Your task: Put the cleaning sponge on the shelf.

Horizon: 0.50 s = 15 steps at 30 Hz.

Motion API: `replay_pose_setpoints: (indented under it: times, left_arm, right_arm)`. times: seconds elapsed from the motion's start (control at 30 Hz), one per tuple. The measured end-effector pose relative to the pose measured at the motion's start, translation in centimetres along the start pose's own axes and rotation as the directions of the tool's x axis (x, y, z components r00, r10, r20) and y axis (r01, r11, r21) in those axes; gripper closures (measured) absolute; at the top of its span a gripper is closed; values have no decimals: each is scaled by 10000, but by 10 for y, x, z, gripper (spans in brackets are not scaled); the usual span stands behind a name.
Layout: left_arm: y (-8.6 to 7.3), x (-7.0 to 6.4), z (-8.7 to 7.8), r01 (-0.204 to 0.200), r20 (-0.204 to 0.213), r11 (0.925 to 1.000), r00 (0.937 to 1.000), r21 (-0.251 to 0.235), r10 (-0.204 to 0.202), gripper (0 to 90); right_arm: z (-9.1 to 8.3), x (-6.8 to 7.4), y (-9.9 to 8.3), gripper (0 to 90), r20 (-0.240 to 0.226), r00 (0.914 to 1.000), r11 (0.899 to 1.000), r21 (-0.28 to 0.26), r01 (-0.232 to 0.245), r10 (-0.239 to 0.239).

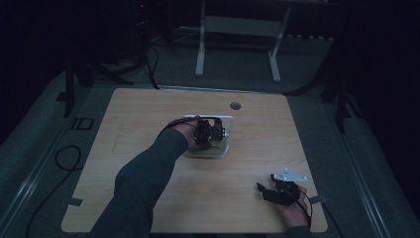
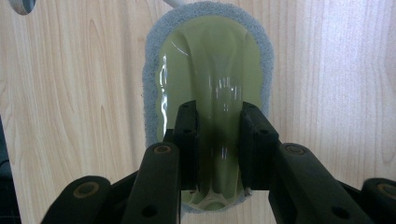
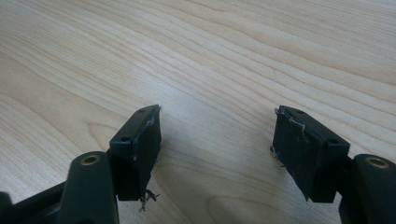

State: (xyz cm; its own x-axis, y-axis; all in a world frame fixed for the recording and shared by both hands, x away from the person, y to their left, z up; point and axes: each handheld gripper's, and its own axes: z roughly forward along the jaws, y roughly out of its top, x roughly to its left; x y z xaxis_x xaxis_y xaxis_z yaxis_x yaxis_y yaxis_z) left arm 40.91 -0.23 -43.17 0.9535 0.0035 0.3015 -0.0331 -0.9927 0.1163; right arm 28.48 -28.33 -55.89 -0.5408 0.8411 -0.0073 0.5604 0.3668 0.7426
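Note:
A scrubber [image 2: 210,60] with a glossy pale green handle and a grey scouring pad around its edge lies flat. My left gripper [image 2: 218,109] is shut on the raised ridge of its handle, one black jaw on each side. In the high view the left gripper [image 1: 210,135] is over a clear, white-rimmed tray [image 1: 227,119] at the middle of the table. My right gripper [image 1: 263,191] rests near the front right corner. Its jaws stand wide apart over bare wood, and the right gripper [image 3: 217,112] holds nothing.
The light wooden table [image 1: 143,114] has a round cable hole [image 1: 235,105] behind the tray. A white frame [image 1: 237,29] stands on the dark floor beyond the far edge. Cables trail on the floor at the left.

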Motion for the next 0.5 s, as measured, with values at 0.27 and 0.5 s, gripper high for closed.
replay_pose_setpoints:
  times: [0.27, 0.5]
  left_arm:
    - [4, 1, 6, 6, -60, 10000, 10000, 9, -6, 717]
    - [4, 1, 12, -84, -252, 9999, 9996, 134, 87, 717]
  right_arm:
    - [0, 0, 0, 318, 0, 10000, 10000, -1, 3, -3]
    - [0, 0, 0, 317, 3, 10000, 10000, -2, 7, -7]
